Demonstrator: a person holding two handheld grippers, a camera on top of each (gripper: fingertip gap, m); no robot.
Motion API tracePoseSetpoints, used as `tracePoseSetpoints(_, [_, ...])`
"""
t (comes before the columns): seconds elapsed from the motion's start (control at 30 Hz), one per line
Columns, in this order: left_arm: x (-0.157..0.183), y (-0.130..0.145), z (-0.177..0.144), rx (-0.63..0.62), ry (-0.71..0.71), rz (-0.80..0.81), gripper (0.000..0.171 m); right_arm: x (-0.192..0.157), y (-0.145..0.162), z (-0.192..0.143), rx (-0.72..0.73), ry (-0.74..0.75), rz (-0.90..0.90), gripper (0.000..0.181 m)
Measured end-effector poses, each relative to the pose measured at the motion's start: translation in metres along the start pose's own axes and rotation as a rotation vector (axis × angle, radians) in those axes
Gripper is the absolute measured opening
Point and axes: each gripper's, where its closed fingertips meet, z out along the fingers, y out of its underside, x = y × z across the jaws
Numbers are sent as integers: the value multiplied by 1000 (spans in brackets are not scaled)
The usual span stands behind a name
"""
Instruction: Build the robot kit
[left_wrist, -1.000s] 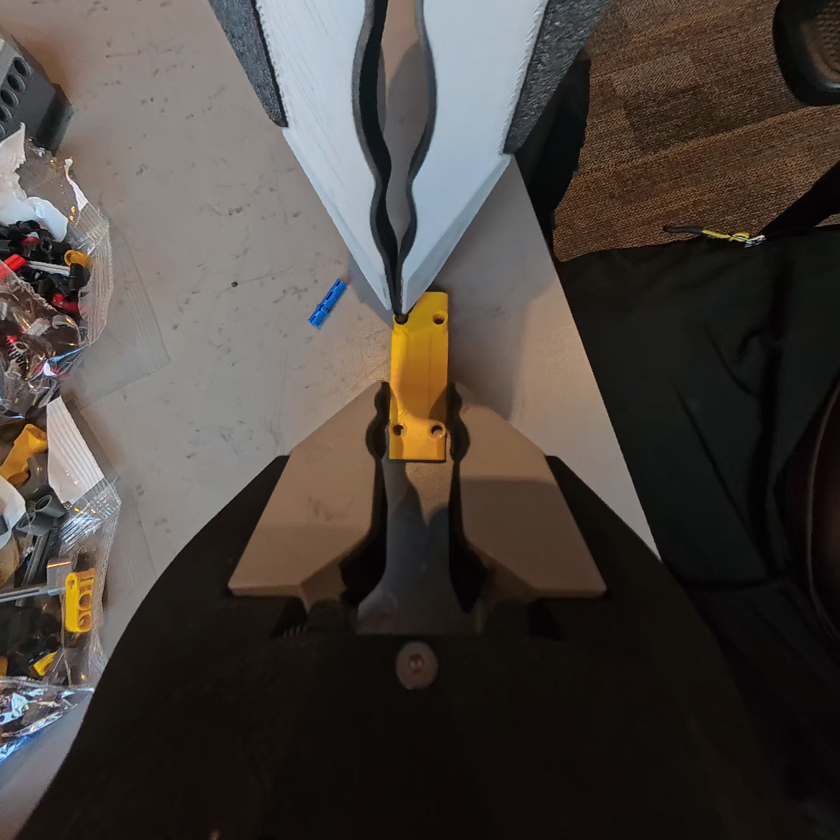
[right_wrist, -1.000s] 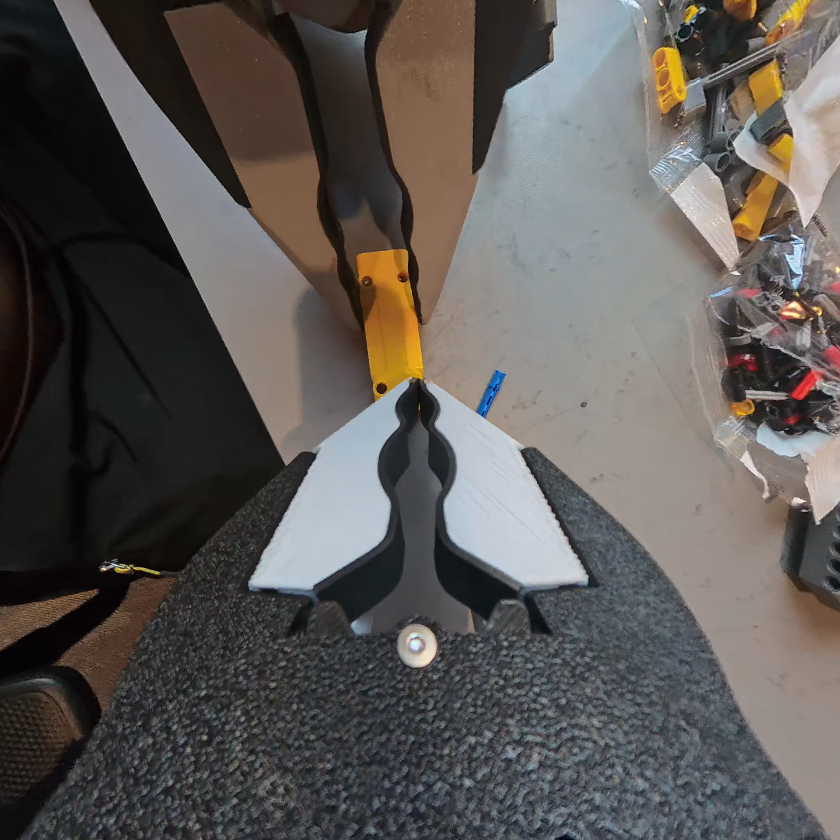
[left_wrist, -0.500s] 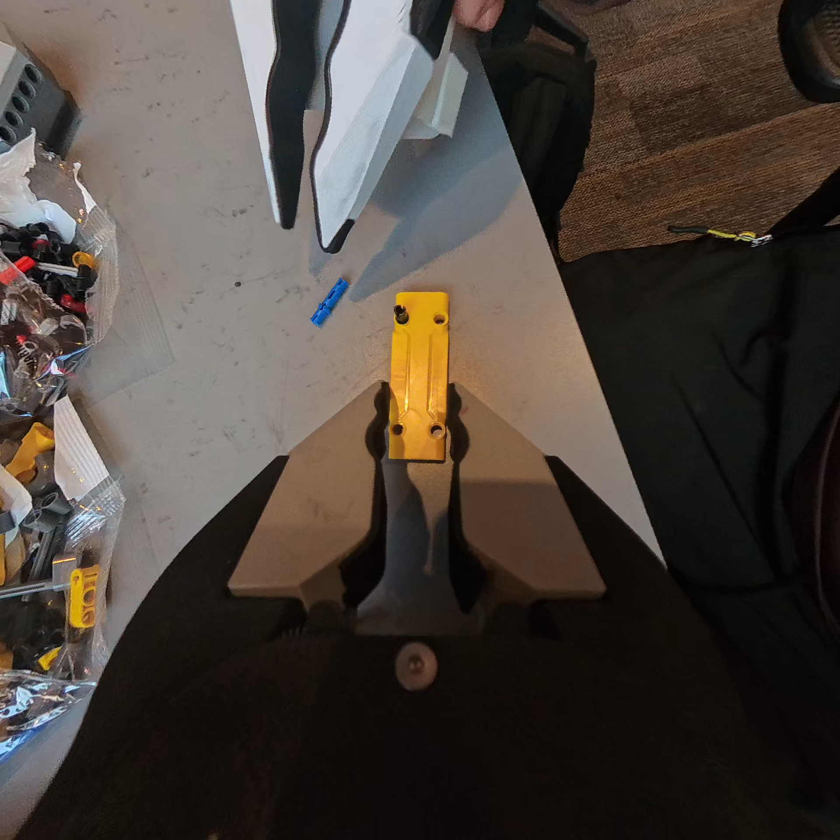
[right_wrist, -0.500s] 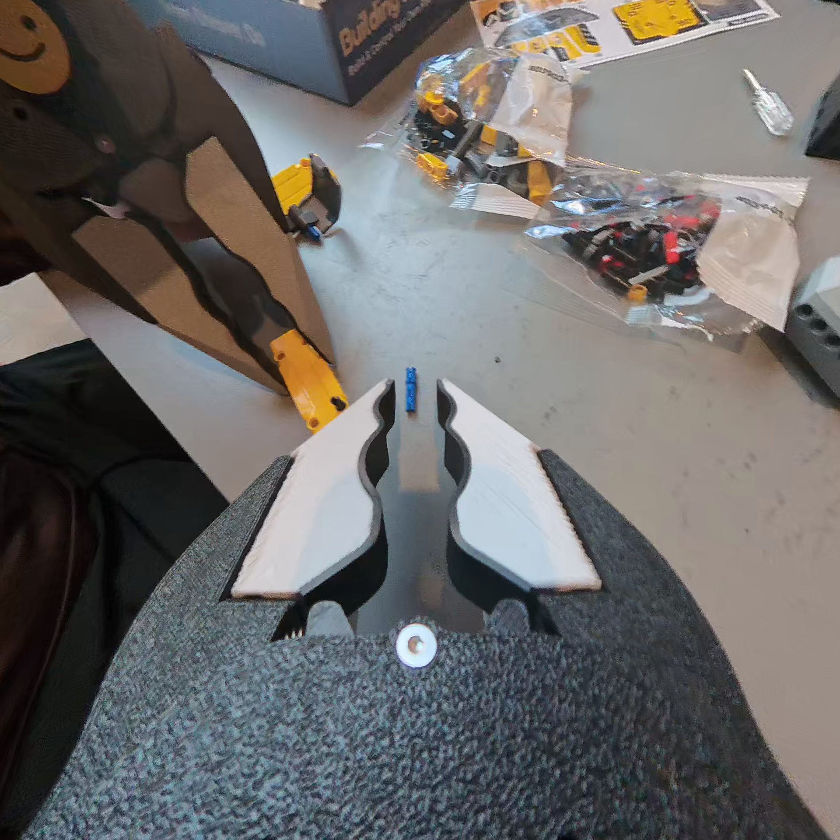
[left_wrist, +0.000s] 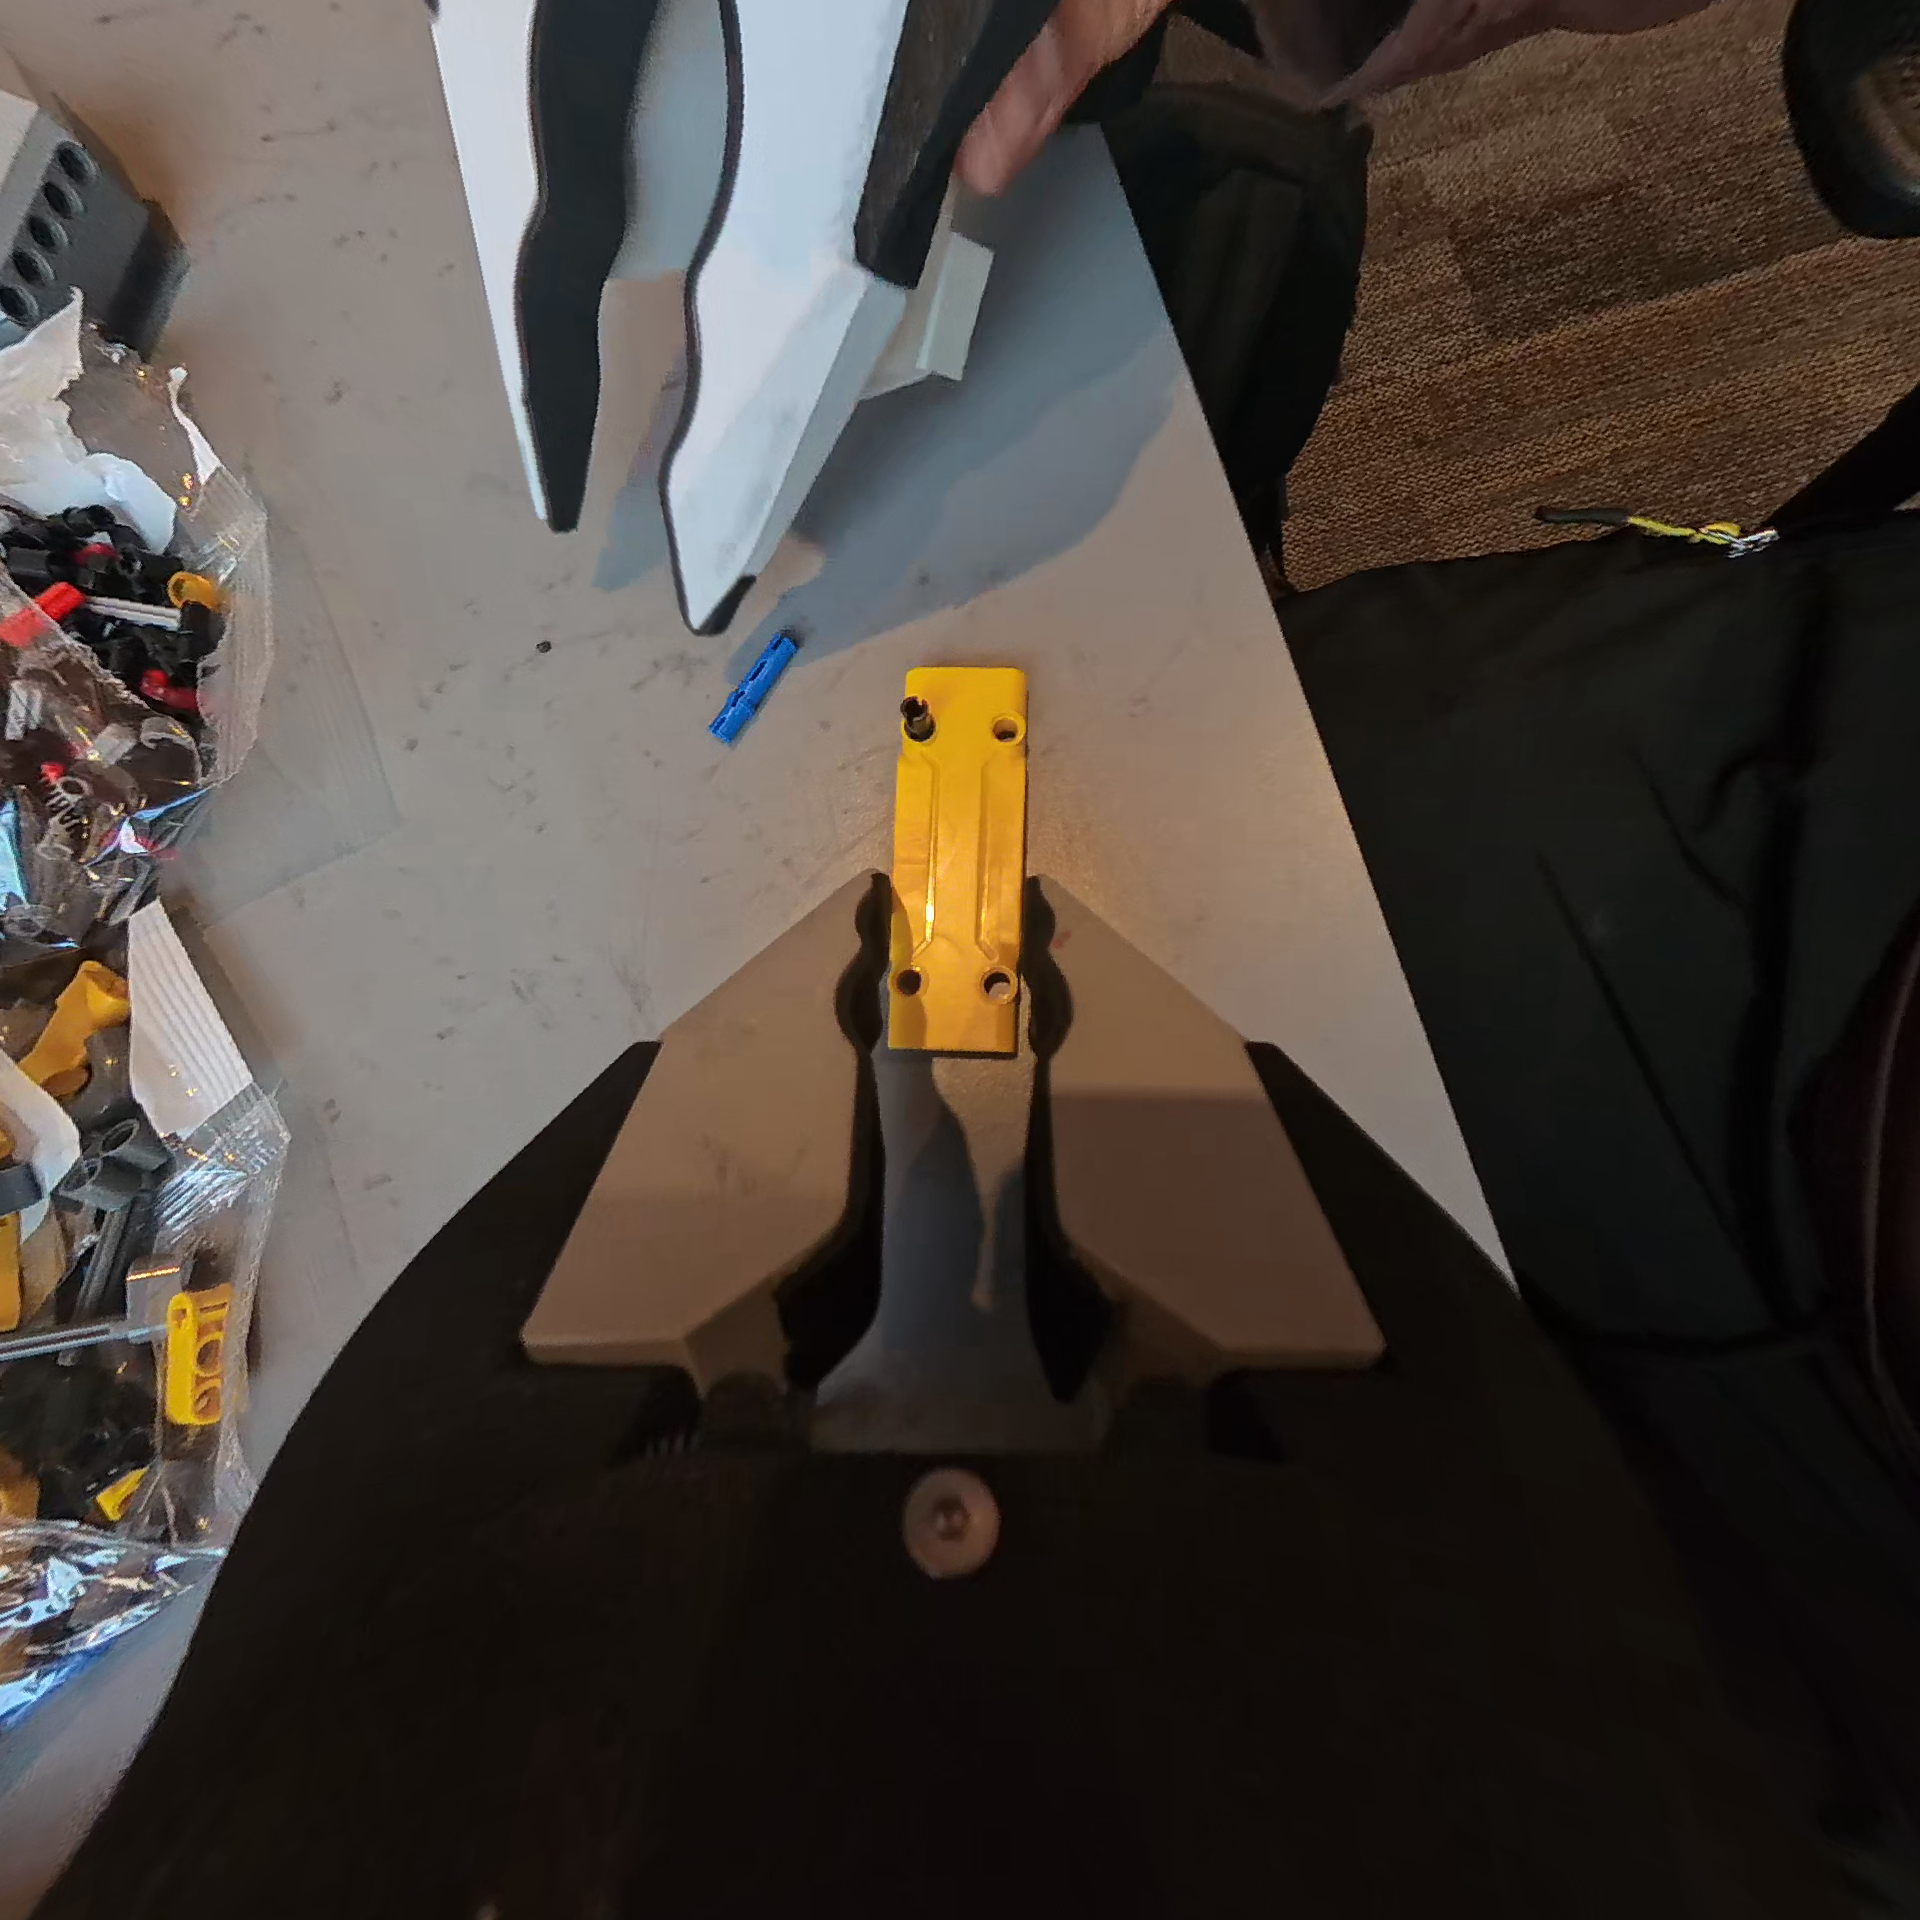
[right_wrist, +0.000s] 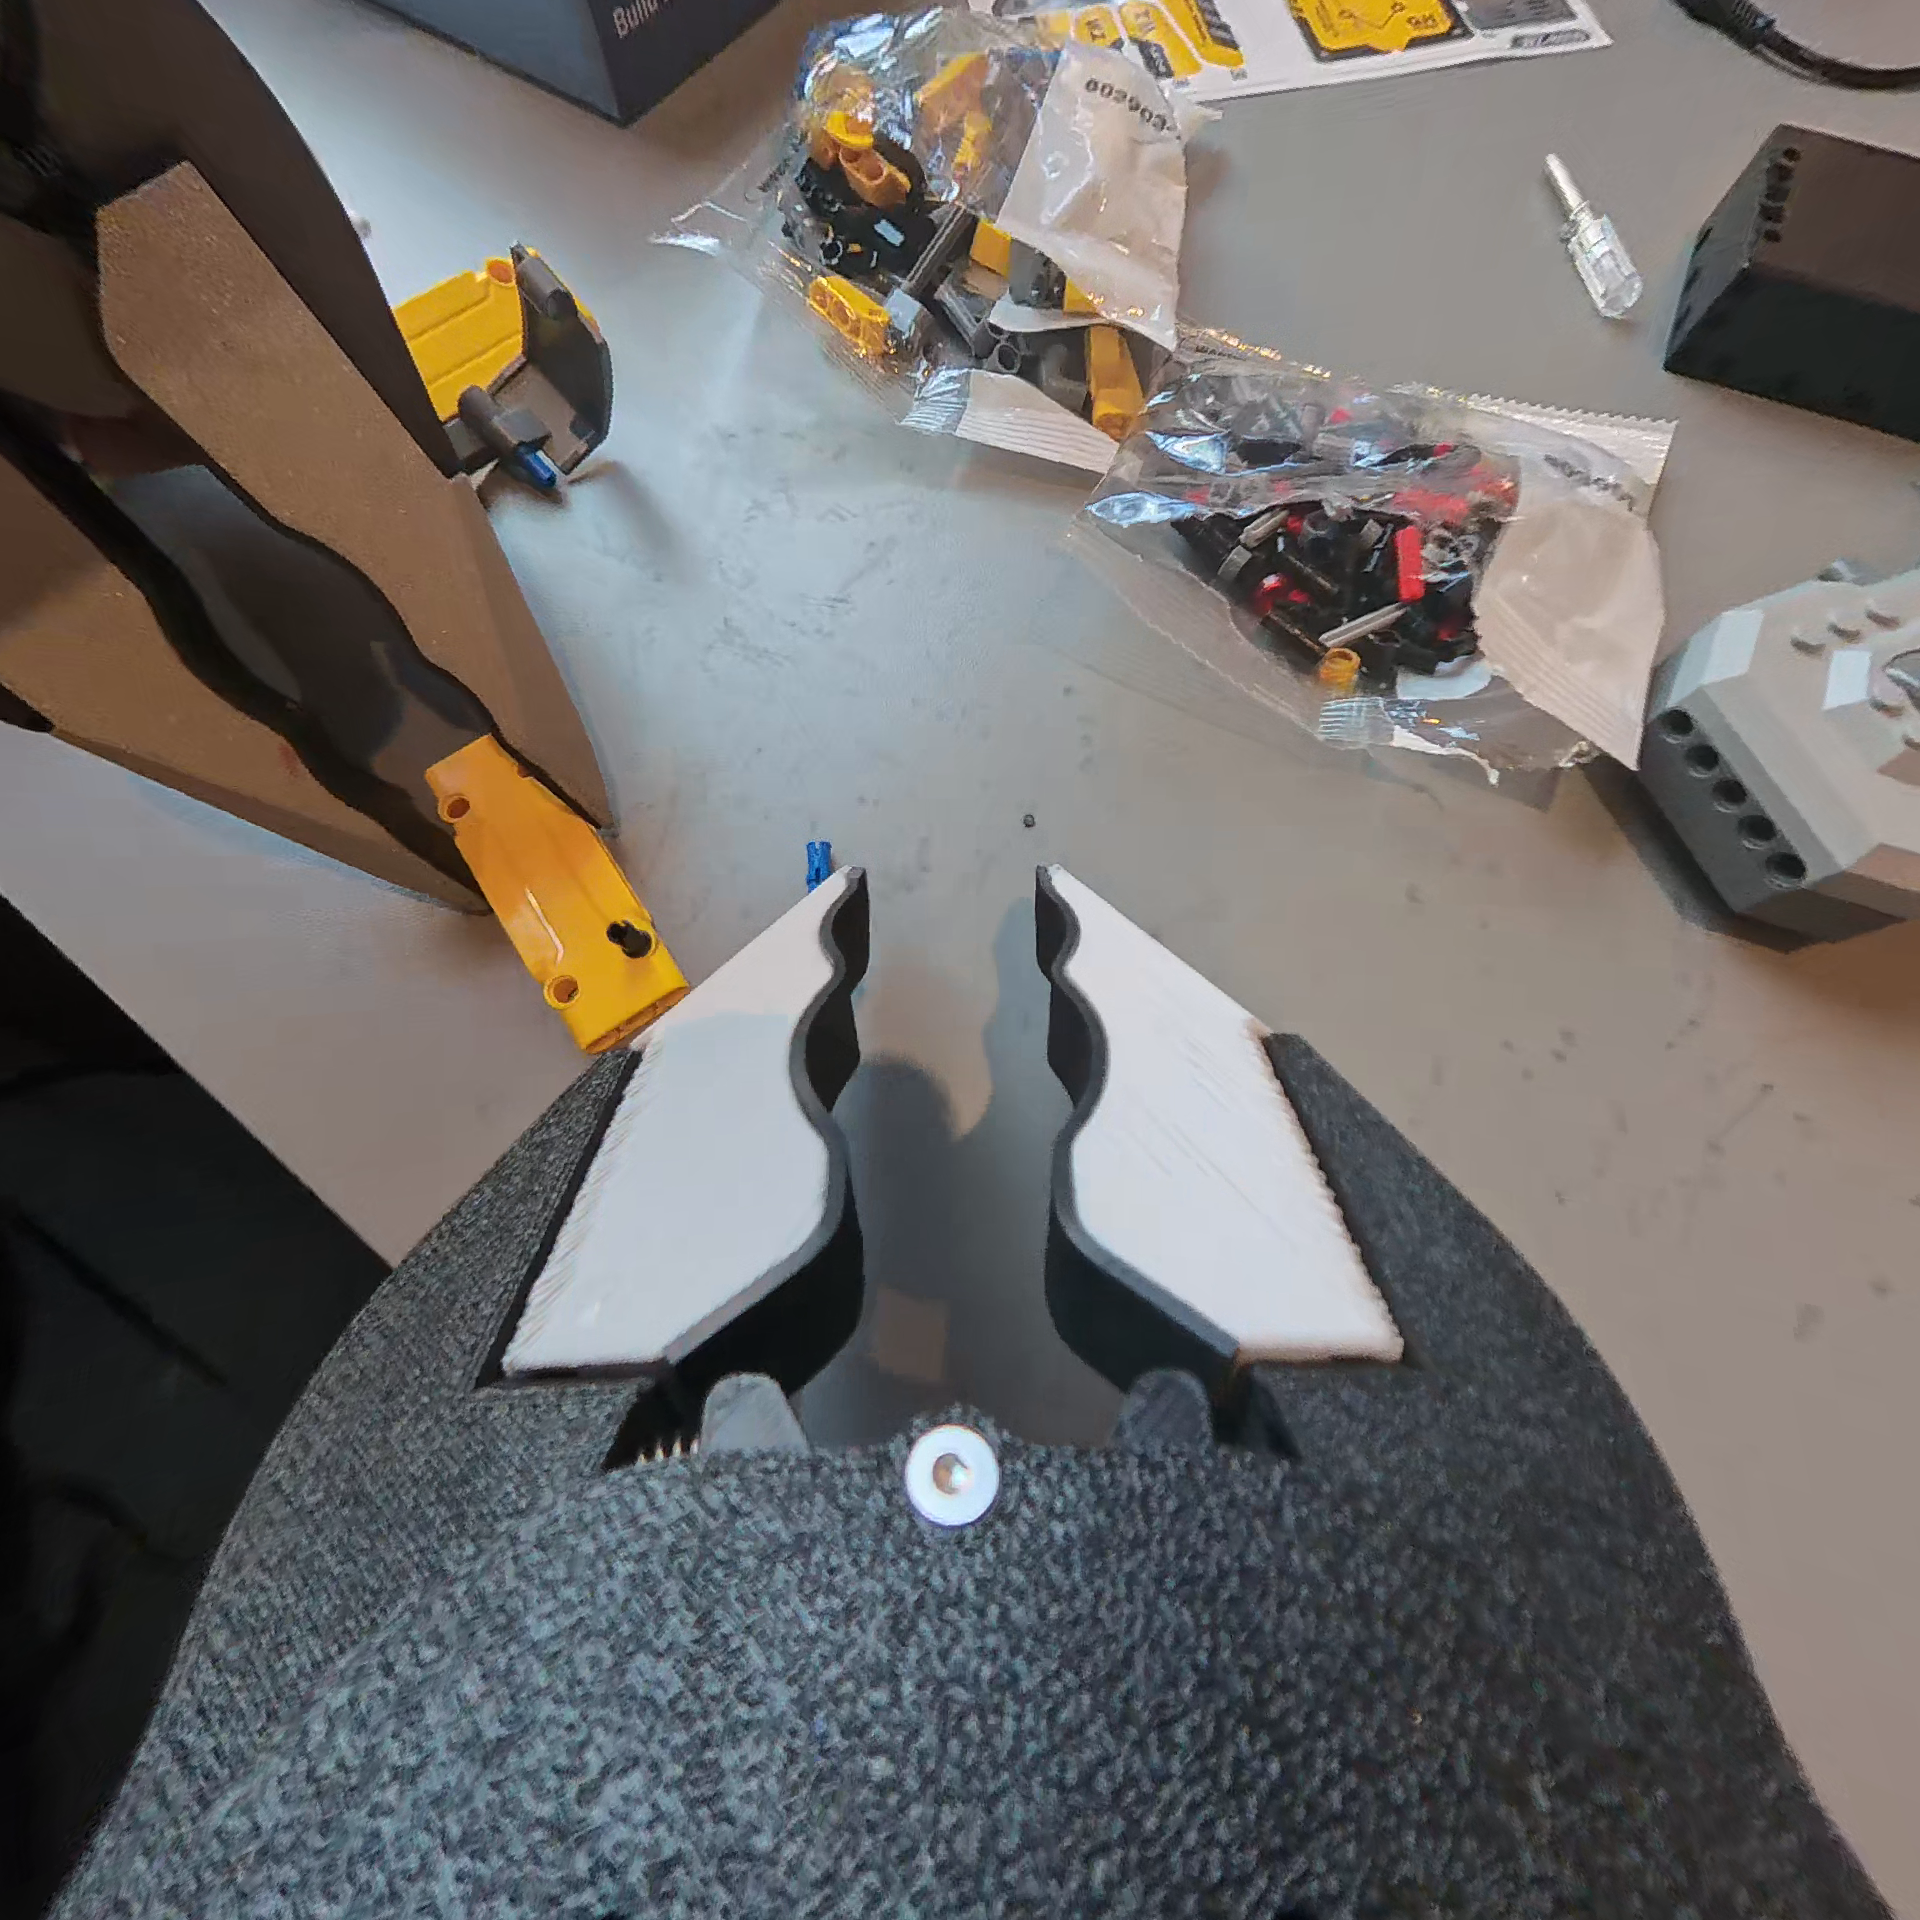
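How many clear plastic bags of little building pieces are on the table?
2, side by side: one bag of yellow and grey pieces farther back, one bag of black and red pieces nearer the grey block. More may lie outside view.

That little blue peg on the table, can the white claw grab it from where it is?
Probably yes. The right gripper has its jaws open, and the blue peg lies loose on the table just past its left tip. Nothing covers it; the yellow plate sits apart.

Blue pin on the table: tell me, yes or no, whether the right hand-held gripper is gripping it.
No: the right hand-held gripper is open and empty, and the blue pin lies on the grey table just beyond its left fingertip.
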Motion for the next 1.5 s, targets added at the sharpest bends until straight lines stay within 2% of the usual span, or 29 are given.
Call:
tracePoseSetpoints(0.37, [0,0,0,5,12,-17,22,-3,8,11,-79,-33,-5,32])
tracePoseSetpoints(0.73, [0,-1,1,5,9,-14,22,-16,7,13,-81,-95,-18,0])
tracePoseSetpoints(1.3, [0,1,-1,-6,2,-14,23,-20,13,4,-44,-86,26,0])
tracePoseSetpoints(1.5, [0,2,-2,-6,15,-26,23,-14,21,-13,37,-103,111,11])
